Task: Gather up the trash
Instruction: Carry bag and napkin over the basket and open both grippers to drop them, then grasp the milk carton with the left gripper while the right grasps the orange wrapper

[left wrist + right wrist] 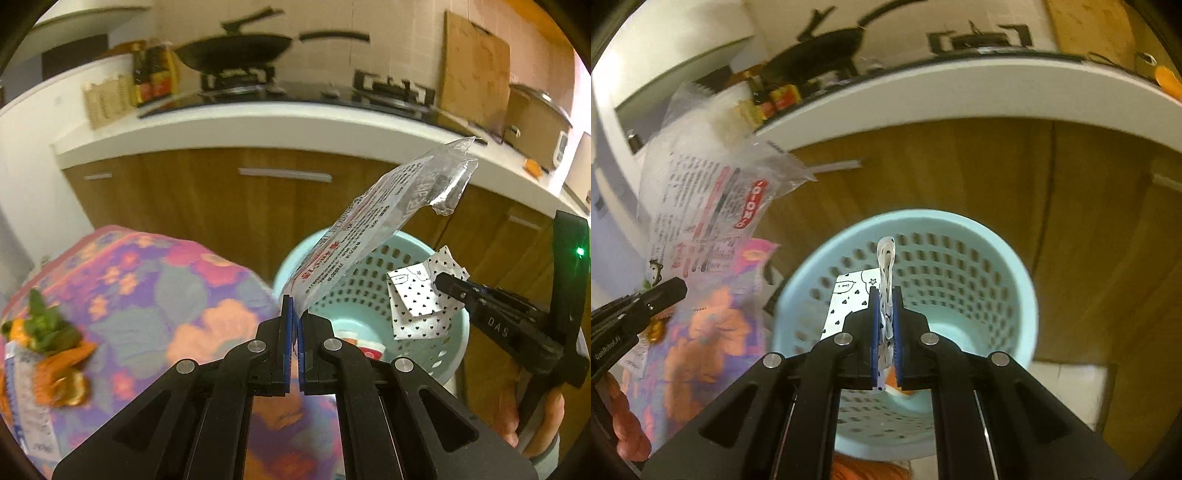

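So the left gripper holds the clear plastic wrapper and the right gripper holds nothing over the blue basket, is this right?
Not quite. The right gripper is shut on a folded heart-print paper over the blue basket, as the right wrist view shows. The left gripper does hold the clear plastic wrapper.

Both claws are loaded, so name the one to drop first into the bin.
Right. Its claw holds the dotted paper directly over the bin; the left claw's wrapper hangs nearer the rim.

The right gripper (885, 295) pinches a heart-dotted paper wrapper (846, 299) above the pale blue perforated basket (1015, 280); a clear printed plastic bag (713, 199) hangs left.
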Demonstrator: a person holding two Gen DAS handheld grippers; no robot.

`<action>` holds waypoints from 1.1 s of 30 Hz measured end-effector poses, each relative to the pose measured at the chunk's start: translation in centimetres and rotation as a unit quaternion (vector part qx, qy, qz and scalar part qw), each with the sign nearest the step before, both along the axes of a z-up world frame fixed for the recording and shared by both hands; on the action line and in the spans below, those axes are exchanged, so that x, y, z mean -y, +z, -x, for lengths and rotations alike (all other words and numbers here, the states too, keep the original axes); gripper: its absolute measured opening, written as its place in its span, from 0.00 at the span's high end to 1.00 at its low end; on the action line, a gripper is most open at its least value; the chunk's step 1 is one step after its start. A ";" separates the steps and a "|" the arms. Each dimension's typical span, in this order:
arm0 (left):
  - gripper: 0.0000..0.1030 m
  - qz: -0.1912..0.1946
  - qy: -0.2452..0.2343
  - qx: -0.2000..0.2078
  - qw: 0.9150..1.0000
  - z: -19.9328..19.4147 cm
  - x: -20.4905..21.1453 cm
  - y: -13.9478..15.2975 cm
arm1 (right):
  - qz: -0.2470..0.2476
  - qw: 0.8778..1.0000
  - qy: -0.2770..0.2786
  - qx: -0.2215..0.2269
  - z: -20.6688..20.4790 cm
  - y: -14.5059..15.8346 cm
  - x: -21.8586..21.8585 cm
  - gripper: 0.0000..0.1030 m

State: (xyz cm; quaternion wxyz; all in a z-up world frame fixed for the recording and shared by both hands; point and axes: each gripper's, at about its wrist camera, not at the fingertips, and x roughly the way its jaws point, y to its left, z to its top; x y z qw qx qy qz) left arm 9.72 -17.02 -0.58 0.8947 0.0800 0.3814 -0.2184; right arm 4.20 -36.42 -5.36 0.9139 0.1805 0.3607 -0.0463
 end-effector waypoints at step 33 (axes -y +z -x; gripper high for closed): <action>0.55 0.034 -0.001 -0.004 0.999 0.8 -0.1 -0.6 | 0.013 0.999 0.029 0.003 1.2 0.6 -1.6 0.72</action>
